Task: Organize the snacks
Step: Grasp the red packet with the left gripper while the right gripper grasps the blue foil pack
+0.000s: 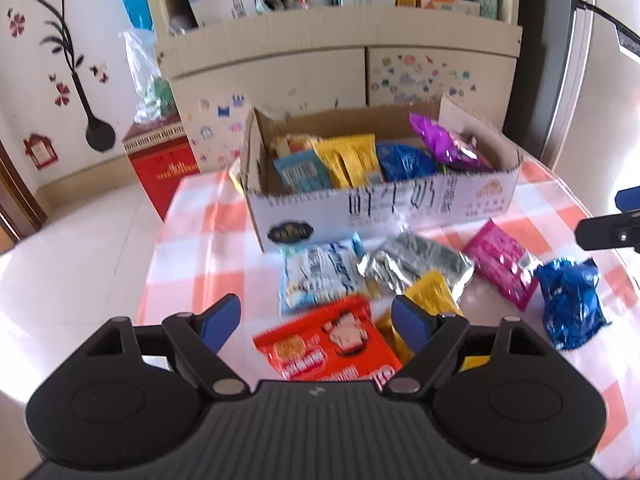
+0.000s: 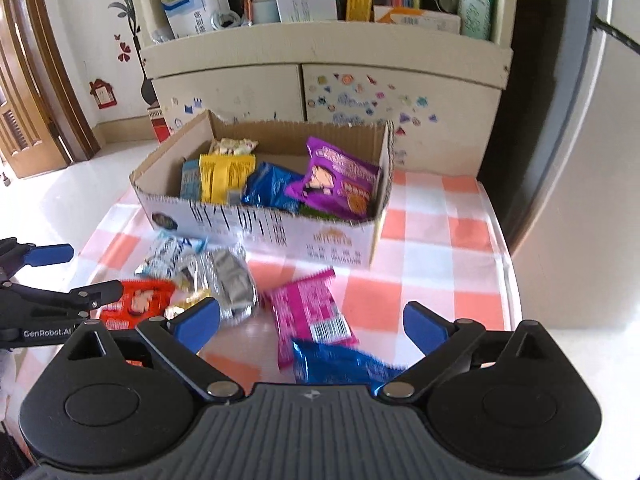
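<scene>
A cardboard box (image 1: 384,216) (image 2: 272,232) stands on the checked table and holds yellow, blue and purple snack packets. Loose packets lie in front of it: a red one (image 1: 332,344) (image 2: 136,300), a white-blue one (image 1: 320,276), a silver one (image 1: 416,264) (image 2: 232,280), a yellow one (image 1: 432,292), a pink one (image 1: 500,264) (image 2: 308,312) and a blue one (image 1: 568,304) (image 2: 340,364). My left gripper (image 1: 316,320) is open and empty above the red packet. My right gripper (image 2: 312,324) is open and empty above the pink and blue packets.
The orange-and-white checked tablecloth (image 2: 432,264) covers the table. A cream cabinet (image 1: 344,64) with stickers and a cluttered shelf stands behind it. A red box (image 1: 160,168) sits on the floor at the left. A fridge (image 2: 580,160) stands at the right.
</scene>
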Tool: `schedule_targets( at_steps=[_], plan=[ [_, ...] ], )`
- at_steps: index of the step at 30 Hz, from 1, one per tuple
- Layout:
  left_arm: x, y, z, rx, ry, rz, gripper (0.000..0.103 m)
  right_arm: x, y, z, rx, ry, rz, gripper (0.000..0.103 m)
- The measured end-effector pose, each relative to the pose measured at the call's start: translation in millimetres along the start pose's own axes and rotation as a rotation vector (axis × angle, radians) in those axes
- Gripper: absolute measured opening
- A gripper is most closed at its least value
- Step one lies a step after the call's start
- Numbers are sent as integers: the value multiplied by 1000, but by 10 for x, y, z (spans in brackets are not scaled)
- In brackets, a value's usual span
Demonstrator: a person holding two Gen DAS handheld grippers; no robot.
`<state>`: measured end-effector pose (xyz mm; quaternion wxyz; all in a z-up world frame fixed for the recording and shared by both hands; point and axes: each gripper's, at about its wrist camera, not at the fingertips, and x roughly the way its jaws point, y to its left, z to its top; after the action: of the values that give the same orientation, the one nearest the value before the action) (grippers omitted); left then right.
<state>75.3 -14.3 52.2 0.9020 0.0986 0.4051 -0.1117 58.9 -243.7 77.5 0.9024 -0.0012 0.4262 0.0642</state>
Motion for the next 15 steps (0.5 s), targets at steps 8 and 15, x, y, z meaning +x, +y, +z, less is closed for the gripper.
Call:
schedule_targets(
  at_steps=[8, 15],
  plan=[
    [137, 30, -122, -34, 60, 0, 82, 103, -96, -225, 34, 95, -16, 101],
    [263, 107, -158, -143, 98, -48, 82, 260, -83, -344, 48, 167, -9, 101]
  ],
)
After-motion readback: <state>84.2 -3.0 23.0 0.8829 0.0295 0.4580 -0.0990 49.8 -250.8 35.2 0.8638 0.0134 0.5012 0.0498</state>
